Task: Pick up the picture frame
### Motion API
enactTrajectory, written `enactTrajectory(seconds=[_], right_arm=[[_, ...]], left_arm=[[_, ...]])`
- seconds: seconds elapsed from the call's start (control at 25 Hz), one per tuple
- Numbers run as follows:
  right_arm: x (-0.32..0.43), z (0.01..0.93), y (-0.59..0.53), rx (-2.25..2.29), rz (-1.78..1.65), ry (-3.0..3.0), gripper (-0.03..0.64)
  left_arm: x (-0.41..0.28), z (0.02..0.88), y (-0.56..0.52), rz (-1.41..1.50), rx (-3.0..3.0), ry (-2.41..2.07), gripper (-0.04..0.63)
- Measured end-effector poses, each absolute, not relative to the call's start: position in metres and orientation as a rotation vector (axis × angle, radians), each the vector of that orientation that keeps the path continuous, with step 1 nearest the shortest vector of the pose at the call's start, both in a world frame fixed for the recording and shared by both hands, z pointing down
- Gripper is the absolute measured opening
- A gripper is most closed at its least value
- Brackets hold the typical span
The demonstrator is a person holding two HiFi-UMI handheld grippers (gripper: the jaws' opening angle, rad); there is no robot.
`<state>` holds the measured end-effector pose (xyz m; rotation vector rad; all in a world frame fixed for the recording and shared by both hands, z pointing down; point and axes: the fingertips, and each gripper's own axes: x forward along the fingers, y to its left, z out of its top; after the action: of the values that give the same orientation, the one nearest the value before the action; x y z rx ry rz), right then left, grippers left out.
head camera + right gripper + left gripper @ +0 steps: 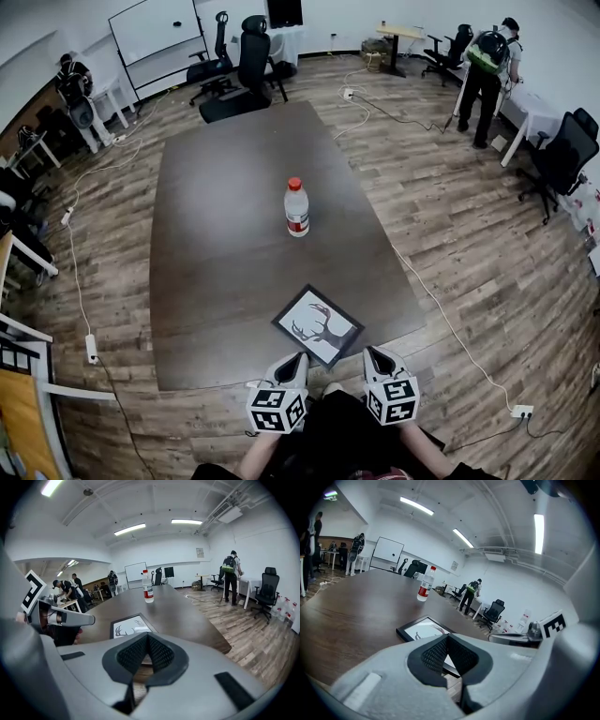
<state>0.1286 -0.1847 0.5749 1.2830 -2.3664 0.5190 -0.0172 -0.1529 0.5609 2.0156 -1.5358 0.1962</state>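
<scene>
A black picture frame (318, 325) with a deer drawing lies flat near the front edge of the dark brown table (225, 253). In the left gripper view the picture frame (423, 628) lies just beyond the jaws; in the right gripper view the picture frame (129, 626) lies the same way. My left gripper (292, 362) hovers at the table's front edge, just short of the frame's near left corner, shut and empty. A little to its right, my right gripper (377, 356) is also shut with nothing in it, near the frame's right corner.
A clear water bottle (296, 208) with a red cap stands mid-table. Office chairs (239, 70) sit at the far end. A person (486, 75) stands at the back right by a white table. Cables and a power strip (91, 349) lie on the wood floor.
</scene>
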Motion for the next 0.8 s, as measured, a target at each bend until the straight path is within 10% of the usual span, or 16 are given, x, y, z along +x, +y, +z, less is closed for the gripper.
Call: enactTrajectory(seconds=[0.8], right_arm=[[0.109,0.587,-0.219,1.216,0.576,-2.292,0.006]], left_arm=[[-0.060,0.597,-0.199,0.231,1.760,-1.548,0.010]])
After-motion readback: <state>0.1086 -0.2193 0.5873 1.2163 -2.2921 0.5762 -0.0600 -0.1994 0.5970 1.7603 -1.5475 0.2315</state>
